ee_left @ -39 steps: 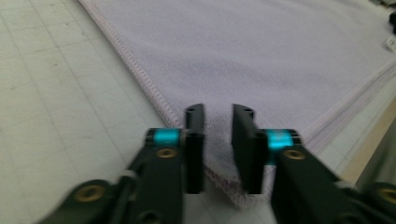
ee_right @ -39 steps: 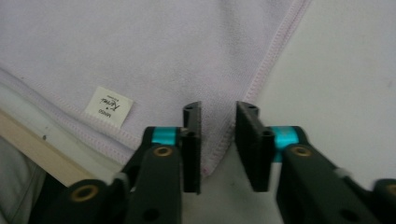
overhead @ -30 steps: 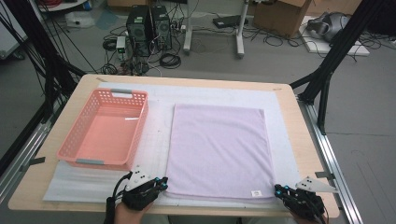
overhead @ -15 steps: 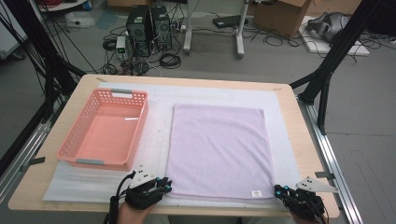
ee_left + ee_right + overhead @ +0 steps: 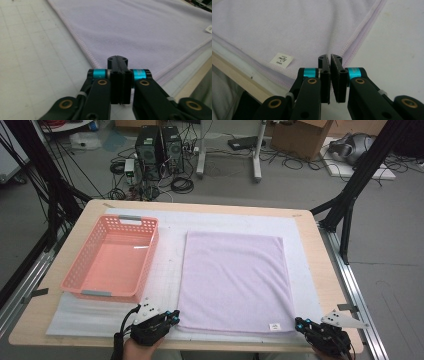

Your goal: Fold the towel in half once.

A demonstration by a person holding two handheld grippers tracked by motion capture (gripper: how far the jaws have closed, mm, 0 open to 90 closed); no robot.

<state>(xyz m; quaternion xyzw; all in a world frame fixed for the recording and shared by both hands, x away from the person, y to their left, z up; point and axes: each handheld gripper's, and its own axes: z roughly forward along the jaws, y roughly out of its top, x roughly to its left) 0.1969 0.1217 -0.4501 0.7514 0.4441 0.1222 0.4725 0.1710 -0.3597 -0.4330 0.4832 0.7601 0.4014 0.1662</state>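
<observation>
A lilac towel (image 5: 232, 280) lies flat on the white mat, its small white label (image 5: 273, 326) near the front right corner. My left gripper (image 5: 172, 316) rests at the towel's front left corner. In the left gripper view its tips (image 5: 117, 58) sit just above the hem of the towel (image 5: 140, 27). Its jaws have just been opening, though they still look pressed together with nothing between them. My right gripper (image 5: 298, 322) lies at the front right corner. In the right gripper view it (image 5: 330, 57) is shut over the hem of the towel (image 5: 299, 27), beside the label (image 5: 281, 60), holding no cloth.
An empty pink basket (image 5: 150, 255) stands to the left of the towel on the white foam mat (image 5: 167, 270). The wooden table (image 5: 327, 285) ends just behind both grippers. Black frame legs, computers and cables stand on the floor beyond.
</observation>
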